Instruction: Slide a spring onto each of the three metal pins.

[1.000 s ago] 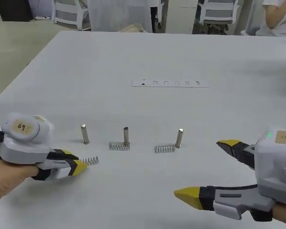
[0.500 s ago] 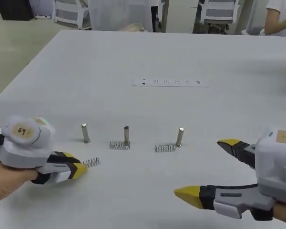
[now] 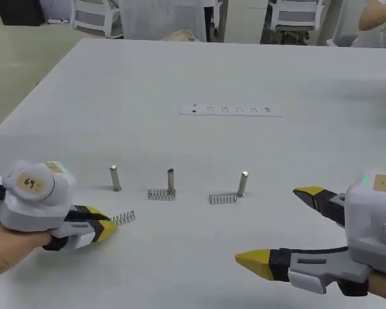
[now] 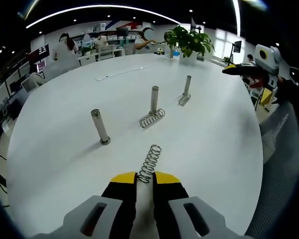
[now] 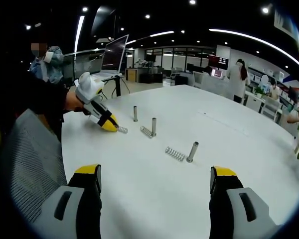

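Three metal pins stand upright in a row on the white table: left pin (image 3: 114, 178), middle pin (image 3: 170, 181), right pin (image 3: 243, 183). One spring (image 3: 161, 194) lies at the middle pin's foot and another (image 3: 222, 199) at the right pin's foot. A third spring (image 3: 123, 217) (image 4: 149, 163) lies flat in front of the left pin (image 4: 100, 127). My left gripper (image 3: 106, 228) (image 4: 144, 178) is shut on this spring's near end. My right gripper (image 3: 280, 227) (image 5: 154, 177) hovers open wide at the near right, holding nothing.
A white power strip (image 3: 230, 111) lies flat further back on the table. Office chairs (image 3: 93, 16) stand beyond the far edge. From the right gripper's side, the left gripper (image 5: 102, 119) and the person's sleeve are beyond the pins (image 5: 153, 126).
My left gripper has sunk slightly toward the near edge, still at the spring's end. The pins, the other springs and the right gripper are as before.
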